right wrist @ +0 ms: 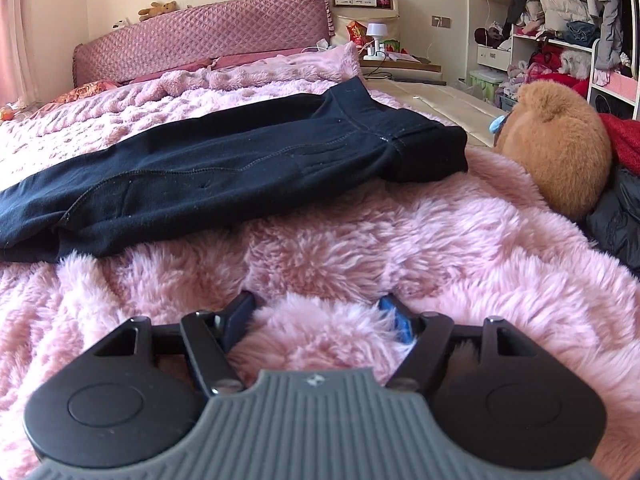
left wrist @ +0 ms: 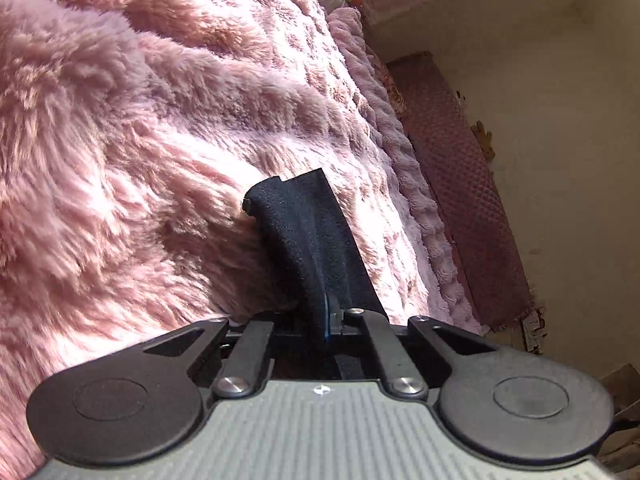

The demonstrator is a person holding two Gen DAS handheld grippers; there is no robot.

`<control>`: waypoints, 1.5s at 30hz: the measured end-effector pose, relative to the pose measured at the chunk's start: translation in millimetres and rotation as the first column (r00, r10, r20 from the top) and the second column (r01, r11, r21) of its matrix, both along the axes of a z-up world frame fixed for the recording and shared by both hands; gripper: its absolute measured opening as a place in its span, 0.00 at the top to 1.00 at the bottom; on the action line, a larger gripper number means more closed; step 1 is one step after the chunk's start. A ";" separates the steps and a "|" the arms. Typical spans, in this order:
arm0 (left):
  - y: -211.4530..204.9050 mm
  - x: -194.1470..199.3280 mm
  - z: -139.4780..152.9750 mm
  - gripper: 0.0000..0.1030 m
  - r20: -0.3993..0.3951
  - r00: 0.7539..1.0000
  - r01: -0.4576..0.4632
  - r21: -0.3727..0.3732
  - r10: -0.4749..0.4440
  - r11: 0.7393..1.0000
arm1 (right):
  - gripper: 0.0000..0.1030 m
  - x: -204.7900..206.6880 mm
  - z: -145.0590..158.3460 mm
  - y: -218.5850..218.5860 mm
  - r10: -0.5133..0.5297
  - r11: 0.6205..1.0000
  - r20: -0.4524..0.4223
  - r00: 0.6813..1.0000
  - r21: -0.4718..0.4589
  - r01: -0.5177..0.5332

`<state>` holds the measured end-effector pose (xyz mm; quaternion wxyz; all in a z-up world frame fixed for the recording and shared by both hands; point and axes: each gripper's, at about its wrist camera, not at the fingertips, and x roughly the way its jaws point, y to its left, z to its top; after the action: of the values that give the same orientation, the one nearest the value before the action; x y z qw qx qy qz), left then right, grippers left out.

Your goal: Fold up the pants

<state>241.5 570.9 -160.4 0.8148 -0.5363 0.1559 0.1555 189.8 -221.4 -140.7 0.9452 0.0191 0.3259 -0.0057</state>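
Dark navy pants (right wrist: 224,160) lie folded lengthwise on the pink fluffy blanket (right wrist: 400,240), waistband at the right, legs running off to the left. My right gripper (right wrist: 320,312) is open and empty, its fingers pressed into the blanket in front of the pants, apart from them. In the left wrist view my left gripper (left wrist: 296,200) is shut, its black fingers (left wrist: 304,232) together and pushed into the pink blanket (left wrist: 160,140). No pants fabric shows in that view, and I cannot tell whether anything is pinched.
A brown teddy bear (right wrist: 560,148) lies at the right of the pants, beside dark and red clothes (right wrist: 616,208). The bed's pink headboard (right wrist: 200,36) stands at the back. A pink rug (left wrist: 460,184) lies on the floor next to the bed.
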 end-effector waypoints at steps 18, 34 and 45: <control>-142.5 36.0 191.8 0.96 0.248 0.932 0.245 0.106 -0.264 0.964 | 0.37 -11.1 18.4 -7.8 0.003 0.998 0.052 0.999 0.054 -0.006; -401.8 83.5 274.8 0.96 0.090 0.830 0.507 0.291 -0.551 0.811 | 0.55 36.4 92.7 -32.0 0.078 0.947 0.145 0.986 0.299 -0.119; -611.2 104.9 234.2 0.96 -0.043 0.731 0.628 0.434 -0.681 0.646 | 0.73 59.1 55.9 -91.3 0.009 0.871 0.073 0.997 0.489 -0.043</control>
<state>346.4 -40.4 73.8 0.9186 -0.2637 0.2511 -0.1538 248.9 -312.8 -84.8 0.9201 0.2539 0.2843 0.0904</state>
